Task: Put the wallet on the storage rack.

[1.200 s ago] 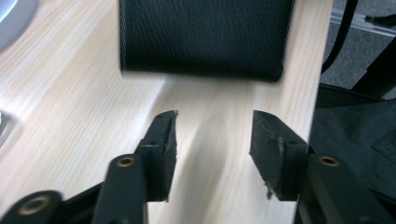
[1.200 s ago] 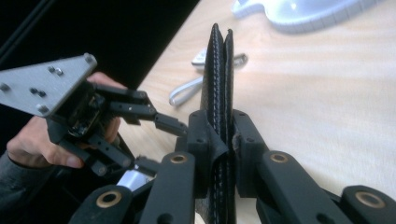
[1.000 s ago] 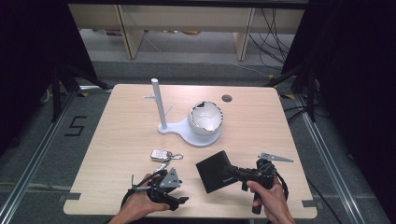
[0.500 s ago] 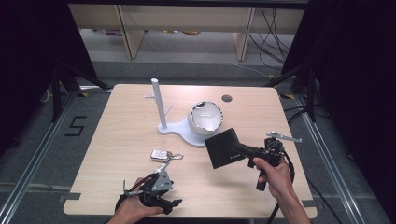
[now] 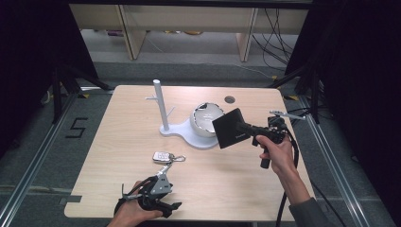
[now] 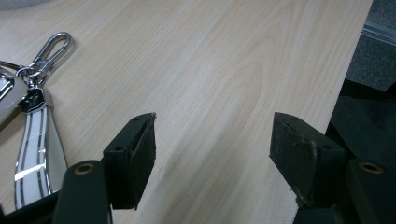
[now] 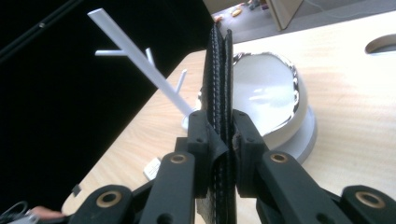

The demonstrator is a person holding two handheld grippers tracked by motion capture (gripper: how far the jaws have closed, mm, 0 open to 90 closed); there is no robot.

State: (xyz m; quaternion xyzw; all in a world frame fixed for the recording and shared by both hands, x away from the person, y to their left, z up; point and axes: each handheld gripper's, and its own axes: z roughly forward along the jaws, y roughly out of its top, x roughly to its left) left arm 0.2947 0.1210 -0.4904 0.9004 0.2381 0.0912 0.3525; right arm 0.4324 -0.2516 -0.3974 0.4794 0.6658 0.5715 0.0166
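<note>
Black wallet [image 5: 230, 128] raised nearer bowl [image 5: 206, 118], right tongs [image 5: 247, 128] clamped

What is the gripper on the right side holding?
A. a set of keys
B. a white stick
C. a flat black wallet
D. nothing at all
C: the right gripper has its jaws pressed on both sides of a flat black wallet, held up in the air by the white bowl, while the keys lie on the table.
</note>
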